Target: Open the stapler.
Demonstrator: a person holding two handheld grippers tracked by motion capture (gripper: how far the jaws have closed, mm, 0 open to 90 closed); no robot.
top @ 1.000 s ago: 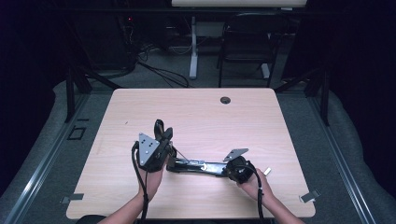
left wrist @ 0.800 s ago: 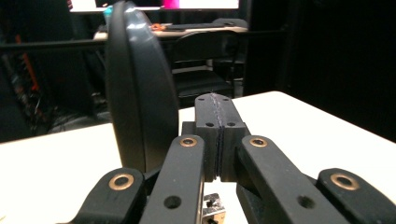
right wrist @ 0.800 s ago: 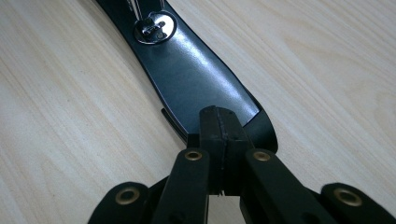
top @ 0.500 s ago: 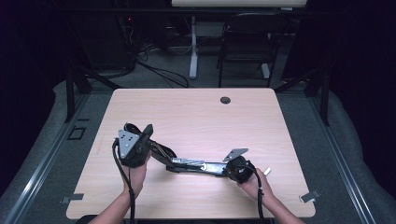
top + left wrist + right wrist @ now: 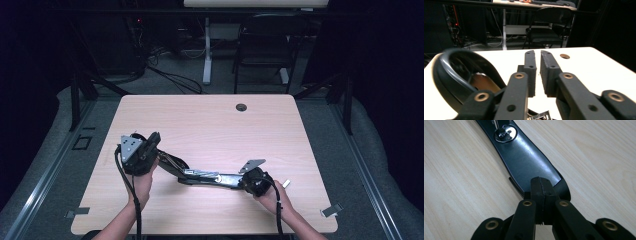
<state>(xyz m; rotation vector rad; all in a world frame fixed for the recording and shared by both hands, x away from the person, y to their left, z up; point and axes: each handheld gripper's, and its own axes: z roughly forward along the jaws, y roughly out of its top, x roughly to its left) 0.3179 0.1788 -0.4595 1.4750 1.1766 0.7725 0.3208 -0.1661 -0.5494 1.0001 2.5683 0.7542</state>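
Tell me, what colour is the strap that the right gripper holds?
Black and glossy; the strap shows best in the right gripper view.

Beyond the left gripper (image 5: 150, 142), bare table (image 5: 210, 120) stretches open to the far edge, broken only by a small round hole (image 5: 241, 107). To its right, a black belt (image 5: 200, 175) runs across to the right gripper (image 5: 240, 181), blocking that path.

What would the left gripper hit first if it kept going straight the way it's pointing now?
Probably nothing: ahead of the left gripper lies bare table, the round hole slightly off-line. Past the far edge stands a folding chair. Depth is uncertain.
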